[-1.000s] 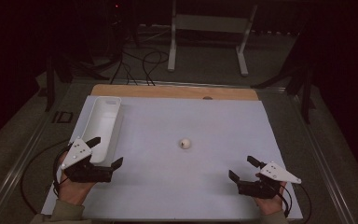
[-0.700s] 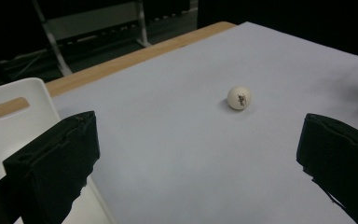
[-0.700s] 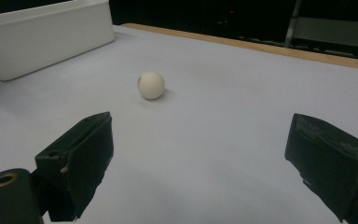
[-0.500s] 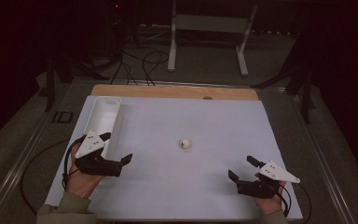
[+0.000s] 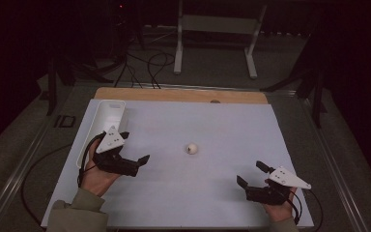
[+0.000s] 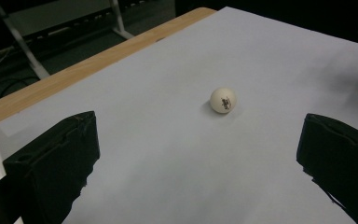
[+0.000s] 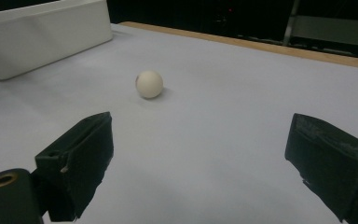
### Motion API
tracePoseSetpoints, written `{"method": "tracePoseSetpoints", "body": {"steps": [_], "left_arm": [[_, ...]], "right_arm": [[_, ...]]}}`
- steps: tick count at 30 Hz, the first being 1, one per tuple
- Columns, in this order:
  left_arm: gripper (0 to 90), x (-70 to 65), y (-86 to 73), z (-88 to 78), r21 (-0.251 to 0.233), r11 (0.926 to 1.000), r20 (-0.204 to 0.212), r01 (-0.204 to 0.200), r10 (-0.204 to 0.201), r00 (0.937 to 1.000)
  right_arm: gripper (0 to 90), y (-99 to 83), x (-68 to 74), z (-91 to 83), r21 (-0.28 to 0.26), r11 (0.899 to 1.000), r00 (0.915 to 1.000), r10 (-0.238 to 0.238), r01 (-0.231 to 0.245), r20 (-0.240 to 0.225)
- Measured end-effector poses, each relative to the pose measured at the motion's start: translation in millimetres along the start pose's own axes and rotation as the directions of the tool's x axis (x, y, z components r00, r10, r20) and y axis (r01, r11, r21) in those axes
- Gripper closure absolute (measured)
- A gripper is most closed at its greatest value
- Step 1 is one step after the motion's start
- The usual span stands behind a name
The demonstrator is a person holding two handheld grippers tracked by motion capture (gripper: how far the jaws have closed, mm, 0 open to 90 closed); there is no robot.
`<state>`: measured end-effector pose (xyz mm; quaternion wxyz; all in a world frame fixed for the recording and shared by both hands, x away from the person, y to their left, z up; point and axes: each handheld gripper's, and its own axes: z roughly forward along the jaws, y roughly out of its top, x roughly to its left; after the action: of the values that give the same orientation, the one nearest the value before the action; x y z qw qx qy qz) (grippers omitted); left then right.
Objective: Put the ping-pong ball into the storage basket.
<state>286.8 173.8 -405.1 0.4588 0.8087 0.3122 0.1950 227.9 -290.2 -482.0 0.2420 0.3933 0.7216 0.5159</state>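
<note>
High view: the left gripper (image 5: pixel 134 147) hangs with its jaws spread wide and empty, pointing toward the white ball (image 5: pixel 191 148), which lies on the white sheet (image 5: pixel 212 121) a short way off its tips. The right gripper (image 5: pixel 251 175), jaws likewise wide apart and holding nothing, sits farther from the ball, nearer the person. A white tray (image 5: pixel 107 112) lies just behind the left gripper.

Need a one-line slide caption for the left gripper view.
Open left gripper faces a white ball lying apart from it on the white table sheet.
</note>
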Motion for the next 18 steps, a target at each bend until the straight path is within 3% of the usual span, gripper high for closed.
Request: {"method": "tracePoseSetpoints", "body": {"steps": [18], "left_arm": [[0.0,3.7,14.3,27.8,0.011,0.9999,0.050,0.003,-0.004,0.9988]], "right_arm": [[7.3,-0.1,-0.4,0.4,0.004,1.000,1.0000,0.000,0.000,0.001]]}}
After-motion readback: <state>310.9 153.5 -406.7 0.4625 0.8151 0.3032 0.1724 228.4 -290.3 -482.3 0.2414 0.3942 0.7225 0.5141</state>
